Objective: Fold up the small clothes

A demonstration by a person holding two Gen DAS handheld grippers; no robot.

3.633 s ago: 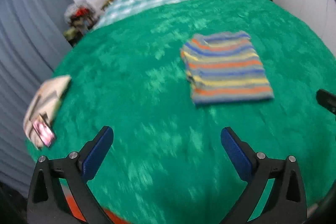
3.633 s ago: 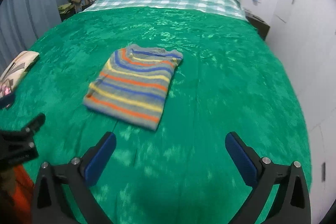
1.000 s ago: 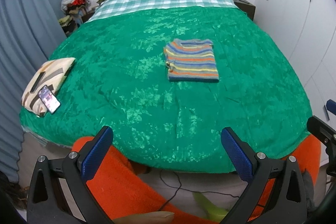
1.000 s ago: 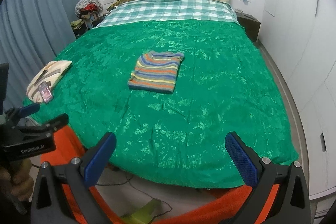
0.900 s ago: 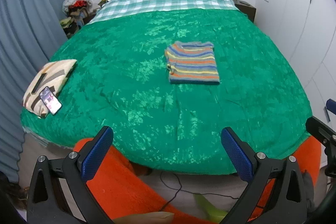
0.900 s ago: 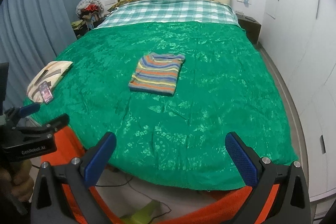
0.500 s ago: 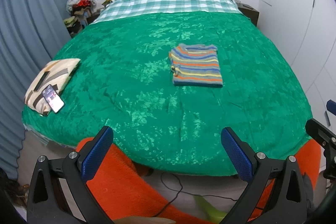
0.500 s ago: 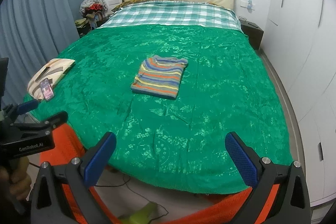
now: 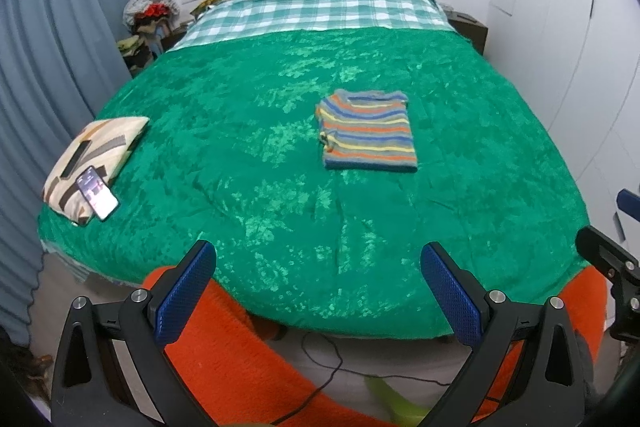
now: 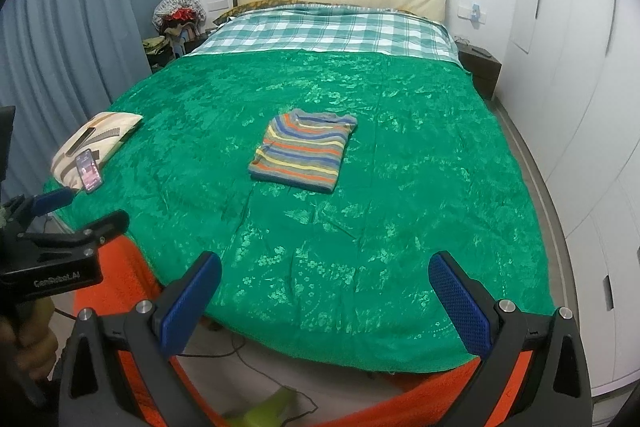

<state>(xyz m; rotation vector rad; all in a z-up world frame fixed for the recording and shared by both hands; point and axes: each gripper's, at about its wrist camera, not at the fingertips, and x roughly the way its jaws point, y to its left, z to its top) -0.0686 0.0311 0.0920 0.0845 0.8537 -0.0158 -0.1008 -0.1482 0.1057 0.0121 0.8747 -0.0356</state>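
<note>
Evidently the striped sweater (image 9: 367, 131) lies folded mid-bed, likely finished; left gripper (image 9: 318, 293) and right gripper (image 10: 326, 301) hang wide open — empty, clear of the green bedspread (image 10: 400, 187).

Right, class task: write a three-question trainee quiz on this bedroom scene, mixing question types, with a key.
1. True or false: the striped shirt lies folded on the green bedspread.
2. What rests on the patterned pillow? A) phone B) book C) cup
3. Fill in: both the left tool and the right tool are ____ and hold nothing.

Key: 1 true; 2 A, the phone; 3 open.
</note>
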